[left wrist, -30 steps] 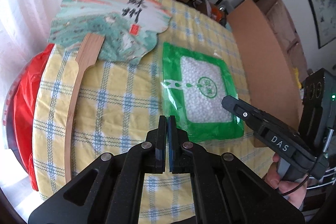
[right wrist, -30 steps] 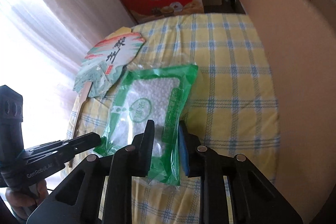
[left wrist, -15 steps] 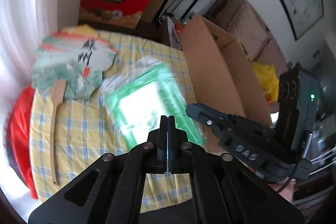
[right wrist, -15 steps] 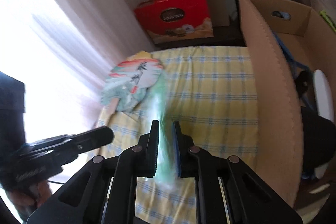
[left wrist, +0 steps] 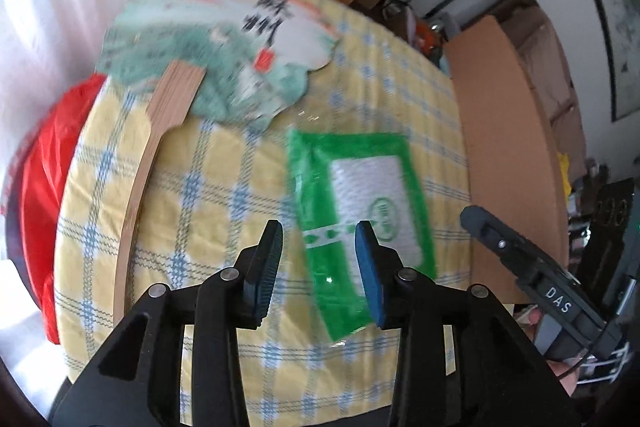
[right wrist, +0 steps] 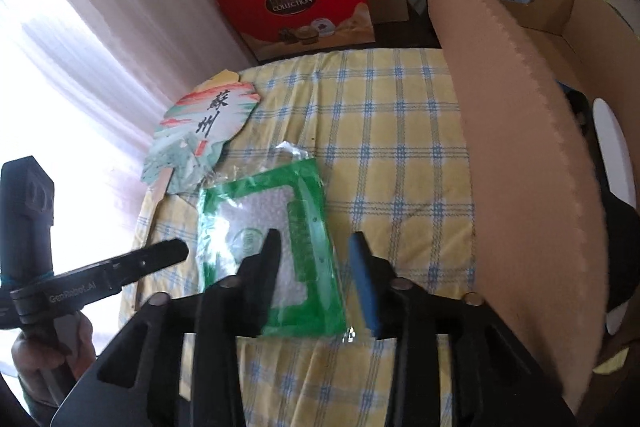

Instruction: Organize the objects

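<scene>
A green plastic bag of white beads (left wrist: 372, 187) lies flat on the yellow checked tablecloth (left wrist: 224, 195). My left gripper (left wrist: 320, 259) hovers over the bag's near end. Its jaws are opening, and the bag shows in the gap without either pad touching it. In the right wrist view the same bag (right wrist: 264, 211) lies under my right gripper (right wrist: 316, 267). These jaws are opening too, and neither pad presses on the bag. Each gripper appears in the other's view: the right gripper (left wrist: 492, 239) at the right, the left gripper (right wrist: 160, 257) at the left.
A painted paper fan (left wrist: 224, 47) with a wooden handle lies at the table's far left, seen as the fan (right wrist: 200, 131) from the right. A tall open cardboard box (right wrist: 520, 147) stands along the right edge. A red gift box (right wrist: 300, 7) stands behind the table. Red fabric (left wrist: 44, 163) hangs at the left.
Both grippers were shut; the right one had the green bag pinched and raised. Now both sets of jaws stand apart and the bag lies on the cloth.
</scene>
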